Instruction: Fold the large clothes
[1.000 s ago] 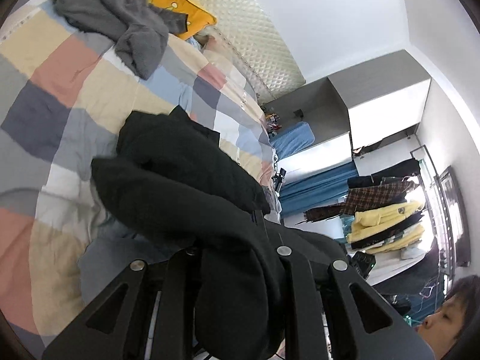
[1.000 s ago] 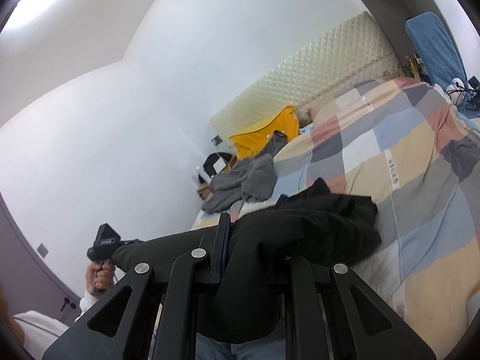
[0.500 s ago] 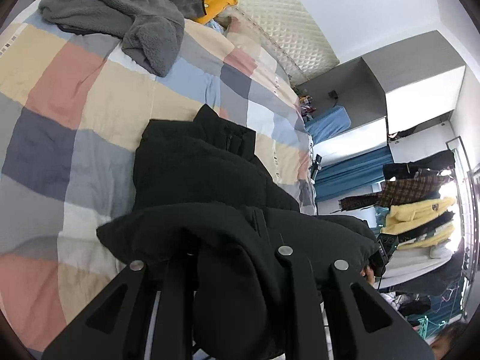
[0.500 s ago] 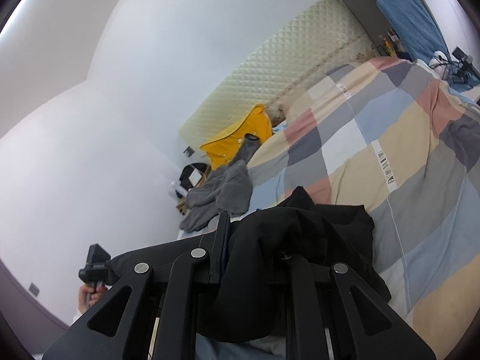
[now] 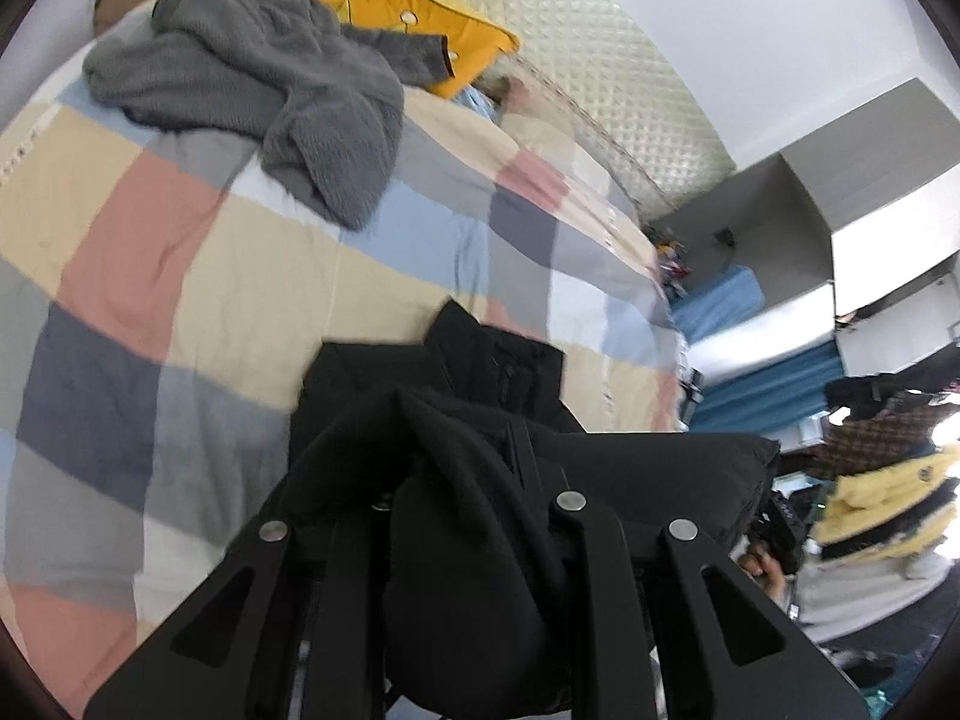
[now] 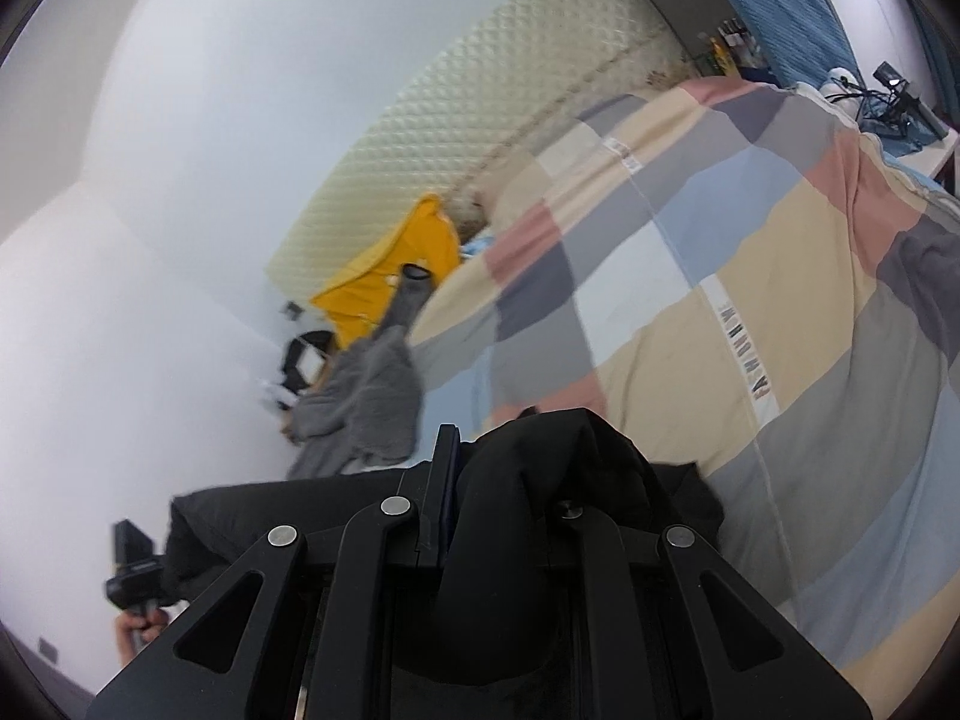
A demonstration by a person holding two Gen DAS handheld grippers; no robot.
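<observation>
The jacket [image 5: 480,420] is hanging between the left hand-held gripper [image 5: 474,480] and the right hand-held gripper [image 6: 504,474], its far part lying on the bed [image 5: 180,252]. A fleece garment [image 5: 270,84] is lying farther up the bed, overlapping a pillow [image 5: 414,12] leaning against the headboard [image 5: 600,60].

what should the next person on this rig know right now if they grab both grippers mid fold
Left gripper: shut on the black jacket.
Right gripper: shut on the same jacket, another part of its edge.
The jacket hangs stretched between the two grippers, its far part with the collar lying on the checked quilt.
Done: jacket picked up. Left: lay it flat and fold it.
The grey fleece is unfolded near the yellow pillow.
</observation>
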